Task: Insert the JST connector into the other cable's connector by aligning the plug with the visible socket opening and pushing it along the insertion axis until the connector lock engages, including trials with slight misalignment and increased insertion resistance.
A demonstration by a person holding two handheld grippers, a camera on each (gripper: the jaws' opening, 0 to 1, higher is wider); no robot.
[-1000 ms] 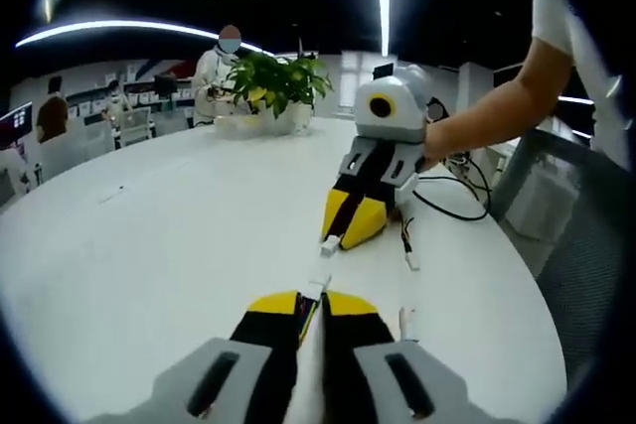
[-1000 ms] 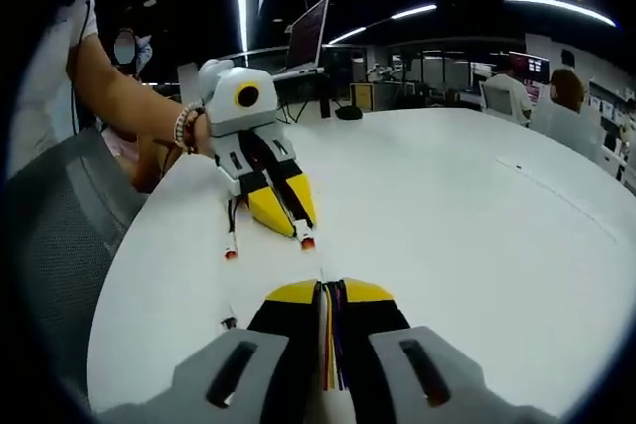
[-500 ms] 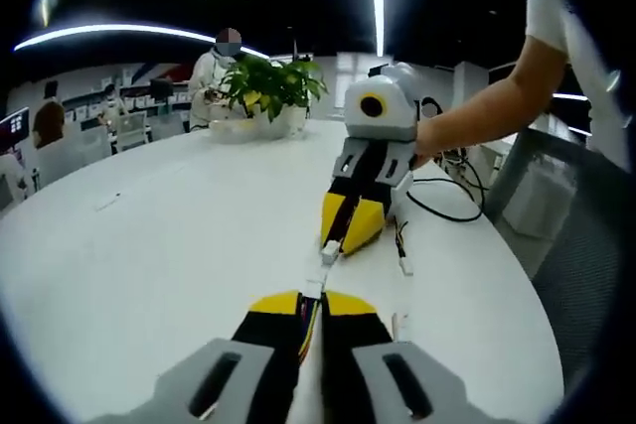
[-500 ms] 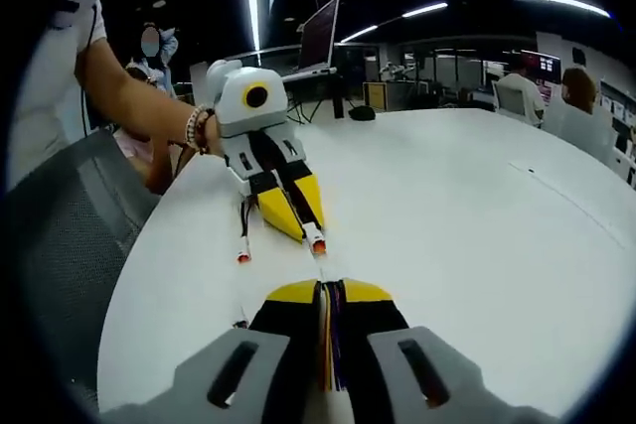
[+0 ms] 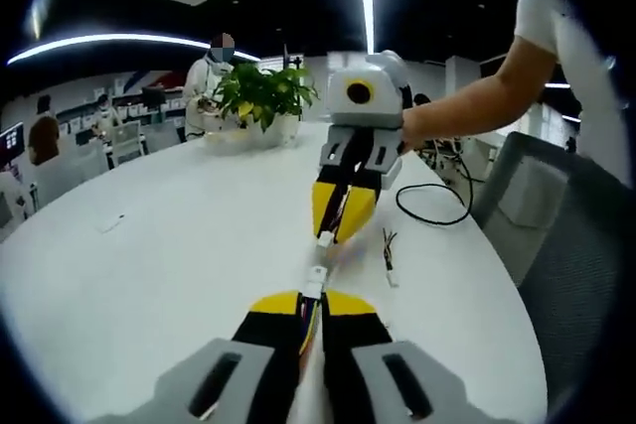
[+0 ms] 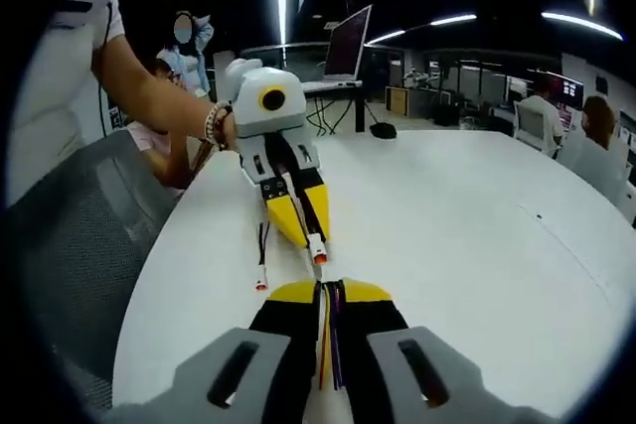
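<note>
In the left gripper view my left gripper (image 5: 310, 297) is shut on a thin cable whose white connector (image 5: 315, 280) sticks out past the yellow tips. My right gripper (image 5: 328, 233) faces it from above, shut on the other cable, with its white connector (image 5: 324, 239) a short gap away and roughly in line. In the right gripper view my right gripper (image 6: 325, 287) is shut on coloured wires (image 6: 327, 345). There the left gripper (image 6: 311, 235) holds its orange-tipped connector (image 6: 317, 250) just above my jaws. All of this is over the white table (image 5: 179, 235).
Loose cable ends hang beside each gripper (image 5: 390, 270) (image 6: 260, 280). A potted plant (image 5: 260, 96) and a black cable (image 5: 437, 208) lie at the table's far side. A laptop (image 6: 353, 42) and a mouse (image 6: 378, 131) sit beyond. Grey mesh chairs (image 5: 556, 235) (image 6: 70, 245) stand at the table's edge, and people sit behind.
The two grippers have come closer together, tip to tip, and the gap between the two connectors has shrunk. Both stay shut on their cables.
</note>
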